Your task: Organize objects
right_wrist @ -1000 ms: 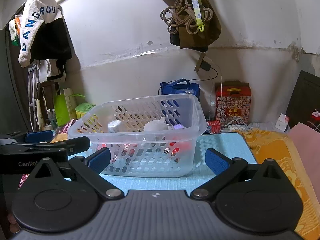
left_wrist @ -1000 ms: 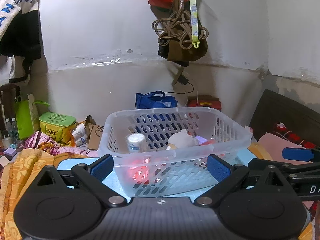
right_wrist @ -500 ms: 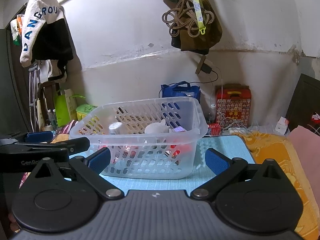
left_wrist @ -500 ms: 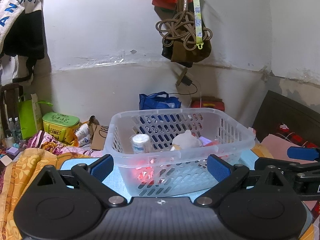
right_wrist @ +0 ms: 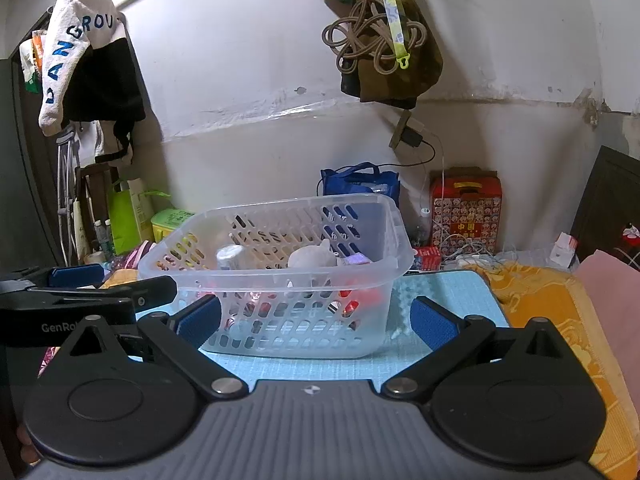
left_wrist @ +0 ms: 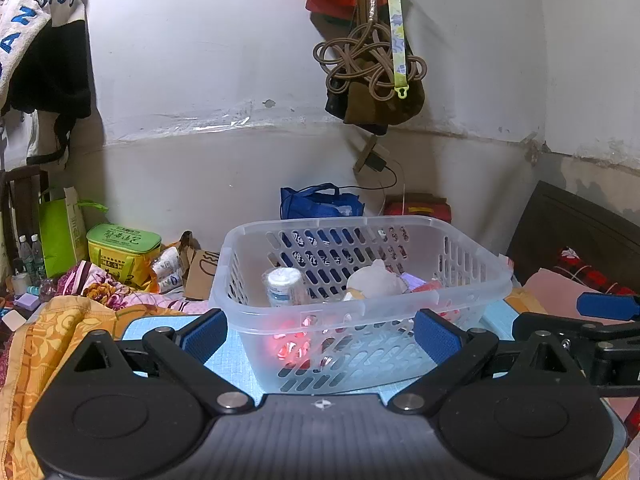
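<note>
— While both tools hang short of the basket, we see the left gripper (left_wrist: 320,330) with its blue pads (left_wrist: 206,330) spread wide and nothing between them.

— We see the same on the right gripper (right_wrist: 318,320): jaws far apart, empty. Through the gap between its pads (right_wrist: 434,322) we look at the near wall of the clear plastic basket (right_wrist: 372,276).

— From the left wrist view, the basket (left_wrist: 460,300) stands just ahead of the fingertips on a light blue mat (left_wrist: 236,354), apart from both pads as far as we can tell.

— Inside it we make out a small white-capped bottle (left_wrist: 282,286) standing upright towards the left, a pale stuffed toy (left_wrist: 374,282) near the middle, and a little purple block (left_wrist: 412,280) just beside the toy. Lower down something red (left_wrist: 288,346) shows through the slots (what it is, we cannot tell).

— The right view gives us the bottle (right_wrist: 230,256) and toy (right_wrist: 310,258) again, dimmer through the plastic.

— Further out, an orange patterned blanket (right_wrist: 536,304) lies around the mat (right_wrist: 440,288). Against the wall we see a blue bag (right_wrist: 360,184) behind the basket, a red patterned box (right_wrist: 464,208) to its right, and a green-lidded yellow box (left_wrist: 122,252) off to the left.

— Above, a coil of brown cord (left_wrist: 368,60) hangs on the wall.
</note>
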